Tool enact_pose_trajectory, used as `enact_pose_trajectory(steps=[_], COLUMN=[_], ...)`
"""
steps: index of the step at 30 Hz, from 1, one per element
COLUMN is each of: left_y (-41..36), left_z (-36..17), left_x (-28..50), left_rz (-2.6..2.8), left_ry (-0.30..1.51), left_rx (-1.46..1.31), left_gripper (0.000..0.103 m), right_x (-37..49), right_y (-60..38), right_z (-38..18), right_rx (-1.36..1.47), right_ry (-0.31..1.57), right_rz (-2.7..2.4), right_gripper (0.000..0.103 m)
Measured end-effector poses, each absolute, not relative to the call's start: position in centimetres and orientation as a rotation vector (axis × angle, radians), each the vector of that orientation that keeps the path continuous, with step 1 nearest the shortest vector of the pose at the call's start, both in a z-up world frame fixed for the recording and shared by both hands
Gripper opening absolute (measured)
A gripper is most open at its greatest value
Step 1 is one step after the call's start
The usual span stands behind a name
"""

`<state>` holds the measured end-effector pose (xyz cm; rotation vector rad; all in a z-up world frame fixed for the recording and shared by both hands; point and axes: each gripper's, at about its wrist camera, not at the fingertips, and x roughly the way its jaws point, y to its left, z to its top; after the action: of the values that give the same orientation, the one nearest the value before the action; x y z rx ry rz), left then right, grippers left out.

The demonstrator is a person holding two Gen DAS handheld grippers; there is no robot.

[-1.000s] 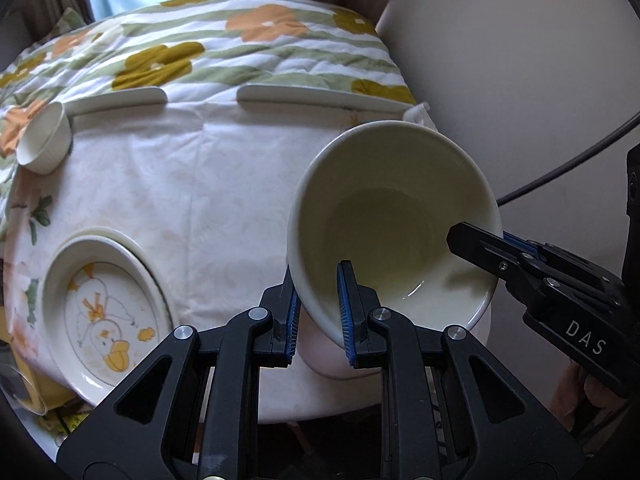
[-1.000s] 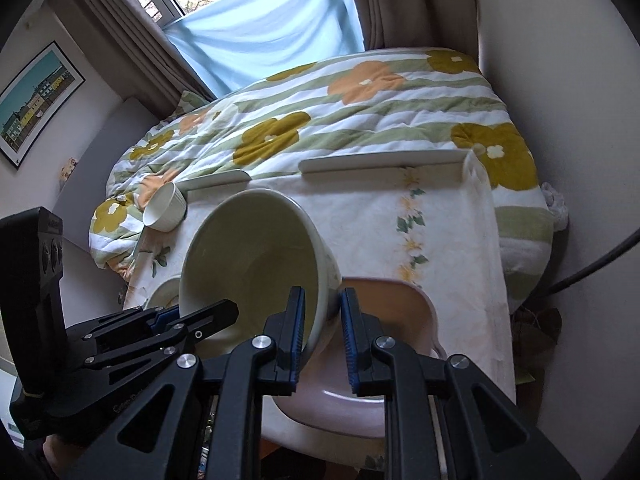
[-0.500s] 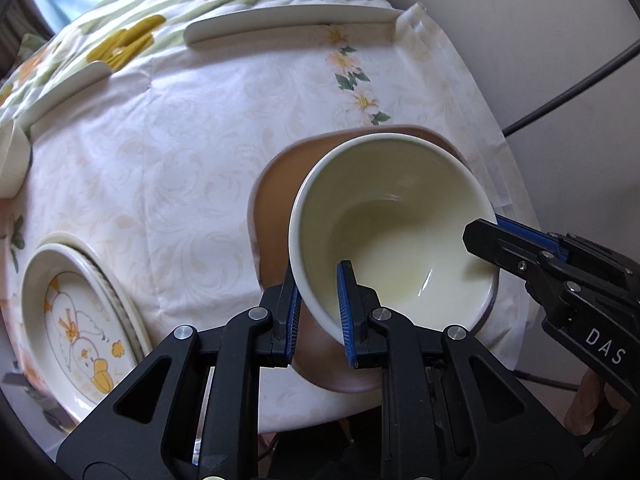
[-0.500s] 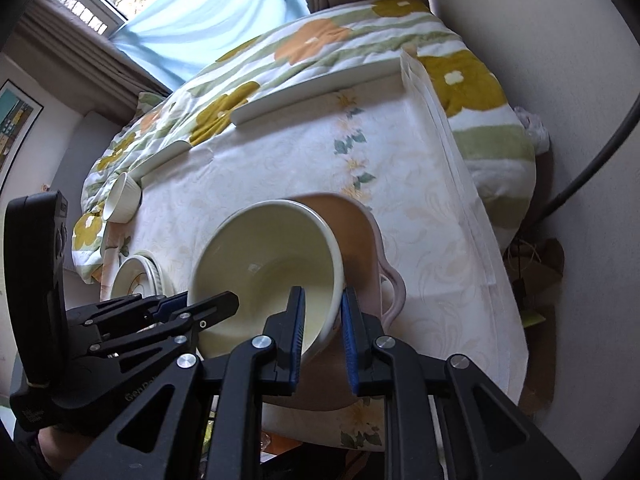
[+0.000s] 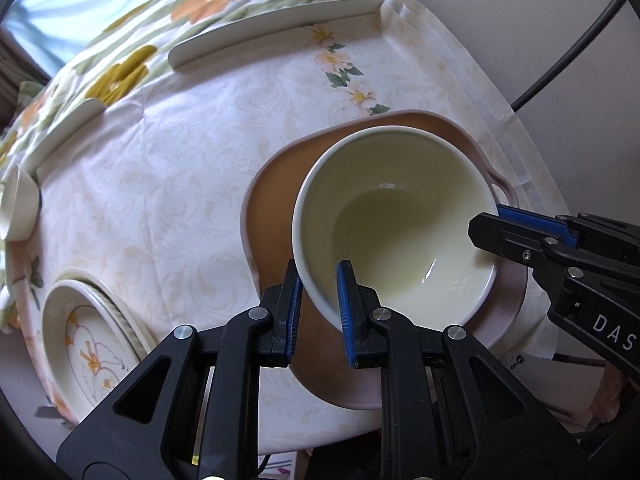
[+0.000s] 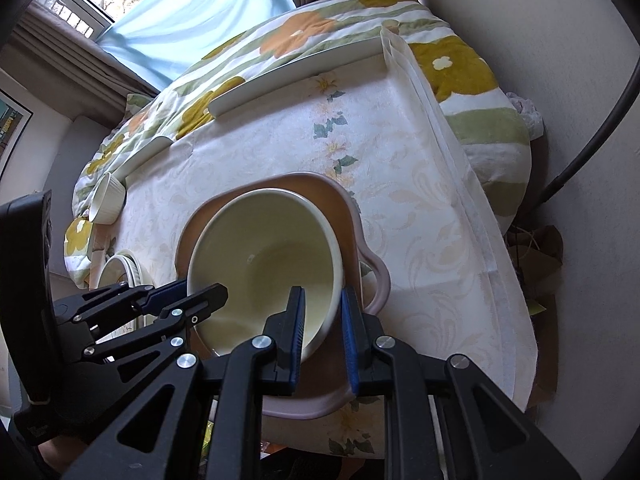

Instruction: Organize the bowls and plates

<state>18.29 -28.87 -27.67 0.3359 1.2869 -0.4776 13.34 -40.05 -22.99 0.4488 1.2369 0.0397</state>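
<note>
A large cream bowl (image 5: pixel 400 232) sits inside a wide pink-brown dish with handles (image 5: pixel 272 208) on the table. My left gripper (image 5: pixel 318 300) is shut on the bowl's near-left rim. My right gripper (image 6: pixel 322 312) is shut on the bowl's (image 6: pixel 264 264) right rim; it also shows in the left wrist view (image 5: pixel 520 232). The dish (image 6: pixel 376 276) lies under the bowl. I cannot tell whether the bowl rests fully on the dish.
A duck-patterned plate stack (image 5: pixel 88 348) lies at the table's near left. A small white ramekin (image 5: pixel 18 208) stands at the far left edge. Two long white plates (image 5: pixel 272 28) line the far edge. A wall and a black cable (image 5: pixel 568 56) are on the right.
Both grippers have lowered the cream bowl from above the table down into the pink-brown dish, and the bowl has levelled from its tilt.
</note>
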Motion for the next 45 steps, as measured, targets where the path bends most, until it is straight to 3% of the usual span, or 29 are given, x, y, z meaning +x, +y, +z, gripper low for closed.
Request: enact_pose_trajectory(steps=[14,25,26,27,28,29,30,31,32,33,34,45], left_y=[-28.1,-21.5,-20.6,-19.9,-19.4,-18.4,-17.6,-16.8,-16.0,-15.3,-14.2,-1.3], left_z=[-25.9,-14.4,-13.5,-12.9,-12.5,-11.8,-11.2,-10.7,-10.4,-10.2,-10.1,-10.8], left_x=[18.1,16.7,16.5,16.3,16.2,15.8,15.3,14.9,14.8,15.0,15.0,16.6], left_rz=[-0.442,-0.284,-0.257,-0.233,-0.208,-0.171,-0.146,-0.129,-0.11,-0.082,-0.053,0.157], left_ry=[1.26,0.951,0.929,0.914,0.899,0.864,0.82,0.799,0.802,0.811,0.814,0.845], left_rx=[0.274,0.091,0.083,0.075,0.069,0.057,0.046,0.043,0.043,0.041,0.029,-0.215], left_gripper=[0.015,0.018,0.022,0.044,0.084,0.098,0.103,0.103,0.103,0.103,0.103,0.103], right_x=[13.0,14.0,14.2,14.6,14.9,15.2,15.5,15.9,16.2,16.5,17.0,24.6], right_y=[-40.4,-40.5,-40.1,-39.5,-38.8,-38.0,-37.3,-36.6,-35.8,-35.1,-34.3,-24.6], right_z=[-20.7,-12.7,-12.1,-11.6,-11.2,-10.8,-10.5,-10.2,-9.9,-9.8,-9.7,-9.8], right_rx=[0.399,0.293,0.274,0.255,0.235,0.218,0.201,0.185,0.174,0.167,0.163,0.052], right_ry=[1.2,1.015,0.999,0.985,0.972,0.961,0.951,0.943,0.936,0.929,0.919,0.973], right_rz=[0.052,0.173,0.197,0.226,0.258,0.285,0.312,0.339,0.367,0.392,0.421,0.571], right_gripper=[0.017,0.017,0.017,0.017,0.017,0.017,0.017,0.026,0.049,0.063,0.086,0.089])
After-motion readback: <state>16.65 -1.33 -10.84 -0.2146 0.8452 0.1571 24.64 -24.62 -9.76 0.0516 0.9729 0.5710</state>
